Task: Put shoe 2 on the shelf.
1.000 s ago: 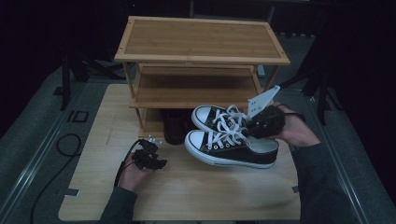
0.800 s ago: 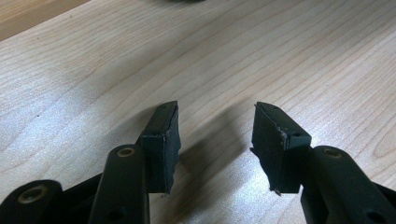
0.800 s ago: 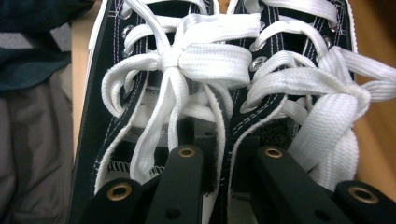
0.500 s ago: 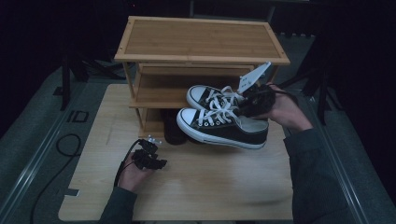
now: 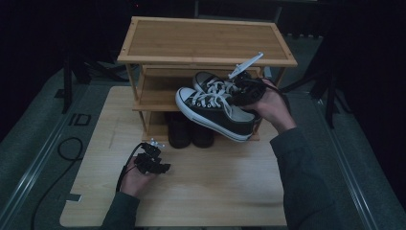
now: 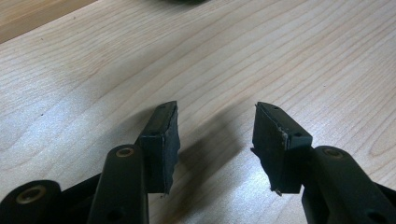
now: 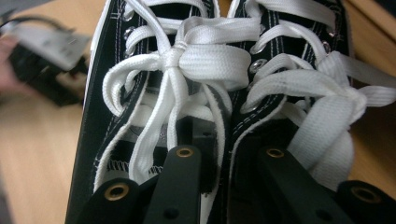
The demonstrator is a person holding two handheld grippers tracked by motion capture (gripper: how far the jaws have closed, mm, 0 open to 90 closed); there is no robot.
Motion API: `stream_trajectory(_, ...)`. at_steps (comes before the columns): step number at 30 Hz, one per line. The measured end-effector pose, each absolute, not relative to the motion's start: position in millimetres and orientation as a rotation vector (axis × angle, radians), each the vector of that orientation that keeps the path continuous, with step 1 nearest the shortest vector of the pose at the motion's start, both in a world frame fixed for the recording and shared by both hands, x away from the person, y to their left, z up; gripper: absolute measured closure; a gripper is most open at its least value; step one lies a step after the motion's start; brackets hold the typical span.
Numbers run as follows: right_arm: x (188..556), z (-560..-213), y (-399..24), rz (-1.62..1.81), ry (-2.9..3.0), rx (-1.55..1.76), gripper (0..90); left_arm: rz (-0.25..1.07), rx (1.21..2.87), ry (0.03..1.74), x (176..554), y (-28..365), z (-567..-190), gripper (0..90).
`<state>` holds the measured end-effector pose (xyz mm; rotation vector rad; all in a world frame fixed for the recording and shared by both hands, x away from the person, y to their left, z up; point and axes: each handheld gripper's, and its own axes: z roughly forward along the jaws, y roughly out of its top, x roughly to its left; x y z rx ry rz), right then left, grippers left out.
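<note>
Lifted and carried toward the shelf, the pair of sneakers [image 5: 215, 108] now hangs in front of the middle tier of the bamboo shoe rack [image 5: 206, 40], where a second ago it sat lower, nearer the table edge. The right gripper [image 5: 245, 92] holds both shoes at once: its fingers [image 7: 180, 179] reach down into the two openings and pinch the inner collars together, one jaw in each shoe, which is likely why the pair travels as one unit with toes pointing away from the fingertips. The sneakers are black canvas low-tops with white laces tied in bows, white rubber toe caps and white soles. Below and beyond the fingertips, a dark pair of boots [image 5: 189, 134] stands on the bottom tier. The left gripper [image 5: 160, 160] rests on the wooden table [image 5: 215, 191], its fingers [image 6: 163, 140] spread apart around nothing, apparently waiting.
</note>
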<state>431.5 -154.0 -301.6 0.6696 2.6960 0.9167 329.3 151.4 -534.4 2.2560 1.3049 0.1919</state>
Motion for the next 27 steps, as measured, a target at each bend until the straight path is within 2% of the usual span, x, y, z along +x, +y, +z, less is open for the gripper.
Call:
stream_trajectory(16, 428.8, -312.5, -123.4, 0.885, 2.317, 1.027, 82.7, 0.192, 2.251, 1.307, 329.0, 151.3, -534.0, 51.0)
stream_trajectory(19, 428.1, -316.5, -117.7, 0.845, 2.275, 1.02, 70.1, 0.195, 2.245, 1.306, 328.7, 152.0, -533.1, 51.0)
stream_trajectory(20, 428.0, -315.9, -119.2, 0.831, 2.301, 0.997, 69.8, 0.195, 2.245, 1.307, 328.7, 152.1, -533.0, 51.0)
stream_trajectory(25, 426.6, -301.2, -134.2, 0.85, 2.368, 0.907, 56.3, 0.191, 2.262, 1.302, 329.0, 148.4, -535.7, 51.0)
stream_trajectory(27, 425.4, -297.0, -138.6, 0.864, 2.41, 0.837, 56.6, 0.189, 2.266, 1.297, 328.5, 147.0, -535.7, 51.0)
